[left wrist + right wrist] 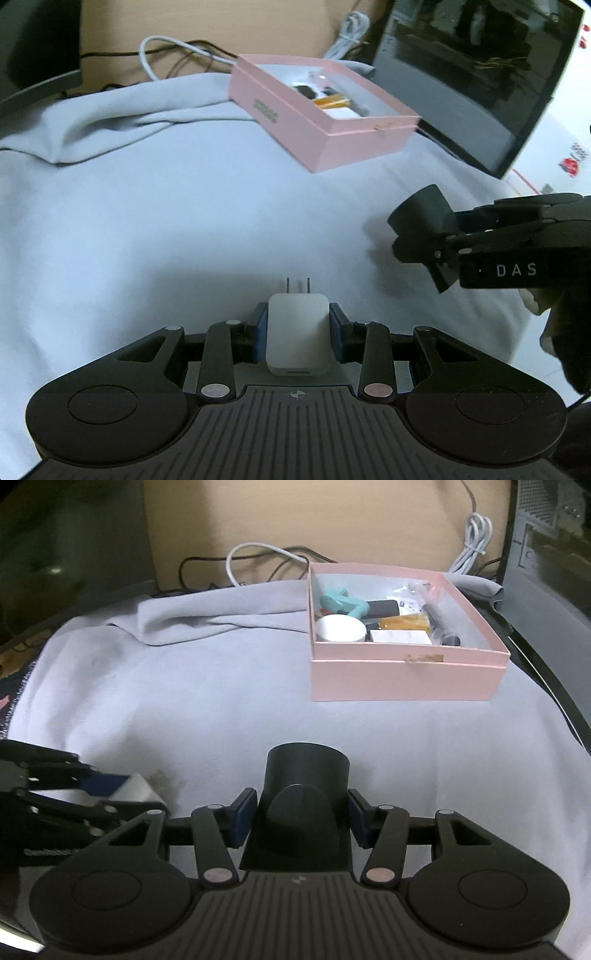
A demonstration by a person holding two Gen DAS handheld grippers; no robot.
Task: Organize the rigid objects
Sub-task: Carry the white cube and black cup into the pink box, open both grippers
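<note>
Here the left gripper [298, 334] has its fingers clamped on a white charger [297, 332], prongs forward; the right gripper [300, 821] pinches a black nozzle [306, 797]. Only the right view shows inside the pink box [406, 679], near the table's [221, 709] far edge: jar [341, 628], teal clip [341, 603].

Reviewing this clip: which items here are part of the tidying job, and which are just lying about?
Job:
white charger in left gripper
black cylindrical part in right gripper
pink box of small items

Lying about:
white cable
black cables
monitor
grey cloth
</note>
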